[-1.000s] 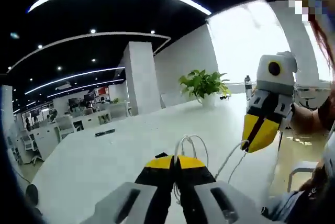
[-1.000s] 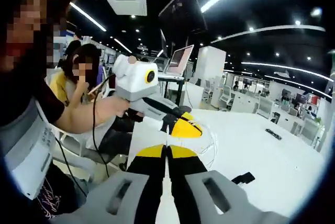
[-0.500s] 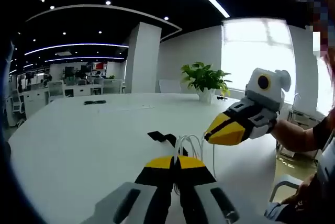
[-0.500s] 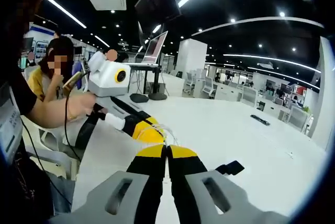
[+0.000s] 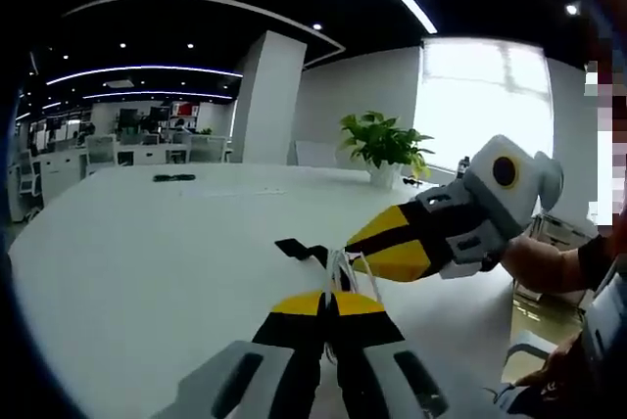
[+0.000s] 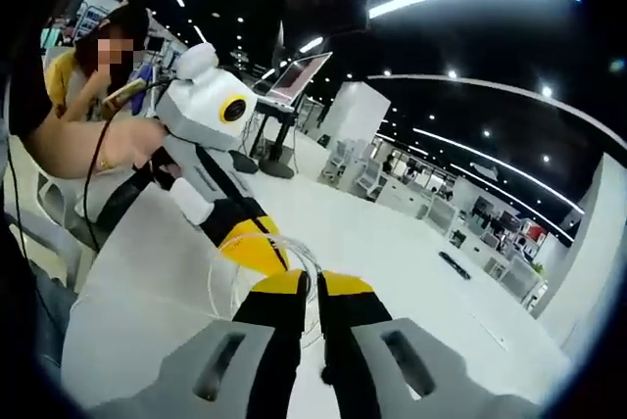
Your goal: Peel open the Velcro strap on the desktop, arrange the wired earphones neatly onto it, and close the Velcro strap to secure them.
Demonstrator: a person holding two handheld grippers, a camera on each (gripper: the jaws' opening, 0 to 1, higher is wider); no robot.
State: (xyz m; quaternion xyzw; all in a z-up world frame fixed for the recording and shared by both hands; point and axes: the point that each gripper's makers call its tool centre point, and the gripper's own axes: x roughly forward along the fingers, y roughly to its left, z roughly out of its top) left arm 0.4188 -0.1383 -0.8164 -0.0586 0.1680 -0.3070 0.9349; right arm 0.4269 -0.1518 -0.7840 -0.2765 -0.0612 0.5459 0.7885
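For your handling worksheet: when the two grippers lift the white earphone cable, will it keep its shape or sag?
Probably sag. The earphone cable is thin and hangs in loose loops between the left gripper and right gripper, so it looks floppy and light. The loops spread unevenly, so they may slip apart or tangle unless pinched together.

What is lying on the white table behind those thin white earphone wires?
Behind the earphone wires on the table, a black Velcro strap lies flat. Its near end is hidden by the wires and the right gripper.
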